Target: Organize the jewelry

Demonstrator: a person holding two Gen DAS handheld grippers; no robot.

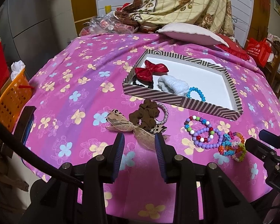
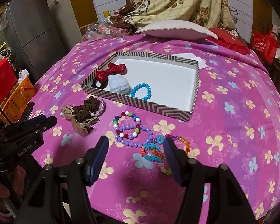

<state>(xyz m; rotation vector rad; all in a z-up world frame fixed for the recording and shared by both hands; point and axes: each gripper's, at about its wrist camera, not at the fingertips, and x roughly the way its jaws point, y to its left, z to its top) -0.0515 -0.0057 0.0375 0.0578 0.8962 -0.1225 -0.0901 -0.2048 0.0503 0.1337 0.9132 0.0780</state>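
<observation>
A striped box [image 1: 181, 102] sat on a pink flowered cloth [image 1: 80, 85], holding a red bow [image 1: 151, 71], a pale blue scrunchie [image 1: 174, 85] and a blue bead bracelet [image 2: 141, 91]. In front of it lay a brown scrunchie [image 1: 146, 115] and beaded bracelets [image 2: 132, 132]. The left gripper [image 1: 139, 140] and right gripper [image 2: 136, 145] both hovered with jaws apart, holding nothing.

The left hand-held gripper [image 1: 139, 142] is open over the pink bed cover [image 1: 80, 85]. A tan ribbon bow [image 1: 140, 132] lies between its fingers.
</observation>
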